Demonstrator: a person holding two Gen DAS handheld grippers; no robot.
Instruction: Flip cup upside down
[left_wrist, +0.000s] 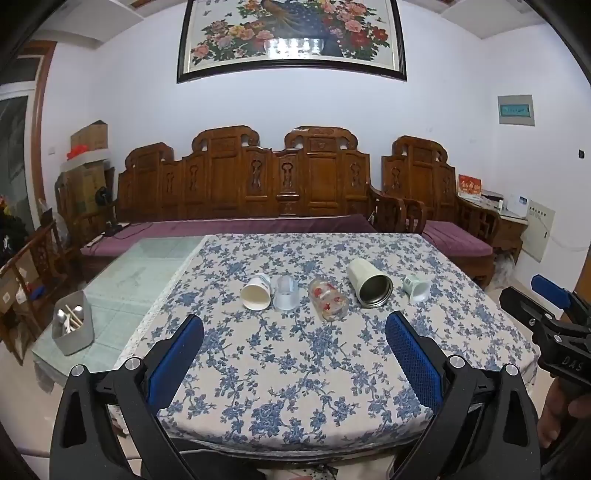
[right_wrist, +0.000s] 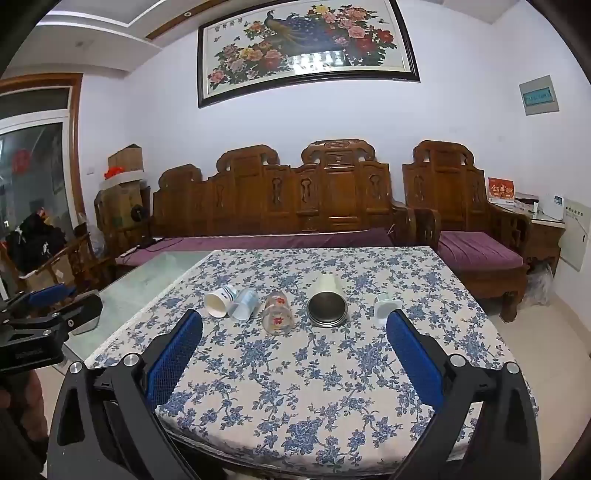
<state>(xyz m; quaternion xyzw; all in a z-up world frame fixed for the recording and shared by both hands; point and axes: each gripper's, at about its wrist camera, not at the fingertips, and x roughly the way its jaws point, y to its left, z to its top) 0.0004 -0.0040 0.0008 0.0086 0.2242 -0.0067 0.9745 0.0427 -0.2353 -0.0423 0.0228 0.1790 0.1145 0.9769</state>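
Hovering at the near edge of the worktop (left_wrist: 295, 369), I hold both grippers wide and empty: left gripper (left_wrist: 294, 325), right gripper (right_wrist: 294, 321), neither touching anything.

Stock, five cups lying on their sides in a row across the middle of the floral cloth, well ahead of my fingers, left to right:
- paper cup (left_wrist: 256, 291), white, mouth toward me, touching the next;
- clear plastic cup (left_wrist: 285, 293);
- glass (left_wrist: 328, 299) with red print, apart from its neighbours;
- steel tumbler (left_wrist: 369, 282), cream outside, metal inside, largest item;
- small pale cup (left_wrist: 417, 288), furthest right.

Off the cloth at far left: grey caddy (left_wrist: 72, 325) of chopsticks and spoons.

Step in hand, as I judge it: pick one cup and approach. Advice to self: take the cup nearest the chosen gripper, come in low, close across the body rather than the rim, lift clear of the cloth before rotating, set the mouth down flat. The glass and tumbler may roll if nudged; the paper cup may crush under a hard squeeze.

Writing: "DAS" on the other gripper's body in the left view. Print on the paper cup, the wall panel and the red box is too small to read.
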